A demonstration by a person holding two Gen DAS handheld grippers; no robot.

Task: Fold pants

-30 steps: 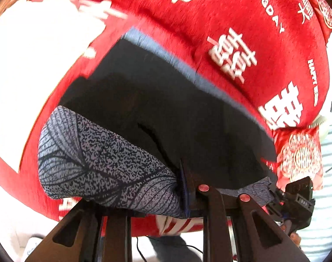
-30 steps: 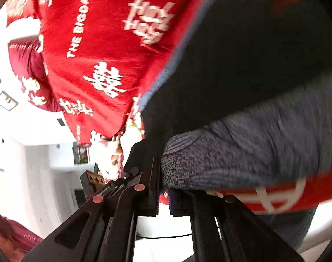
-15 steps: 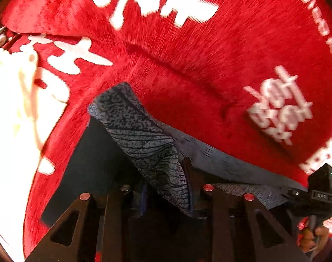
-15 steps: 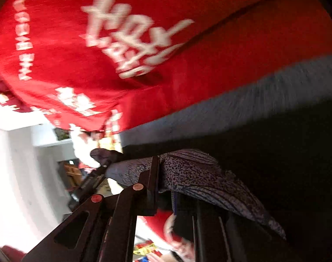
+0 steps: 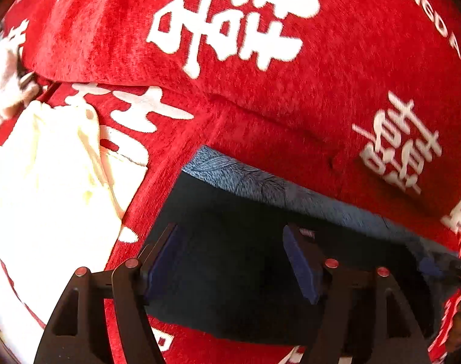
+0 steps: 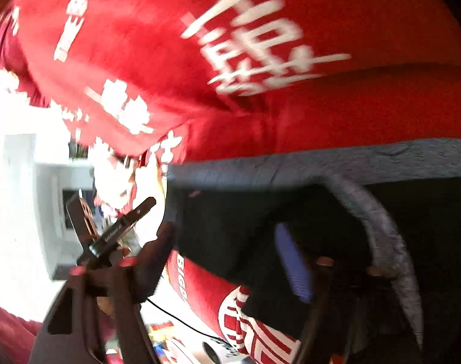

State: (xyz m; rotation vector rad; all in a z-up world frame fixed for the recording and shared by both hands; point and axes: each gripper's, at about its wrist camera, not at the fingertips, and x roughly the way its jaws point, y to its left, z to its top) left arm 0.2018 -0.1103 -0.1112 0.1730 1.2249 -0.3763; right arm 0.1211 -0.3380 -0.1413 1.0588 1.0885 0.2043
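Note:
The pants (image 5: 230, 242) lie folded on a red blanket, dark on top with a grey-blue leaf-print edge (image 5: 245, 179) along the far side. My left gripper (image 5: 230, 262) hovers just over the dark cloth. Its jaws are opening and the blue pads (image 5: 300, 267) press on nothing. In the right wrist view the same pants (image 6: 230, 212) fill the lower right. My right gripper (image 6: 224, 257) is also opening above them, holding nothing. A curled strip of the printed hem (image 6: 382, 227) arches beside its right finger.
The red blanket (image 5: 260, 106) with white characters covers the whole surface. A white cloth (image 5: 48, 182) lies at the left in the left wrist view. The left gripper's body (image 6: 115, 230) shows at the left in the right wrist view, with a bright white room behind it.
Both grippers were shut on the printed hem and carried it across the dark cloth to the far edge. Now both have let go, their jaws spread, and the hem lies on the pants.

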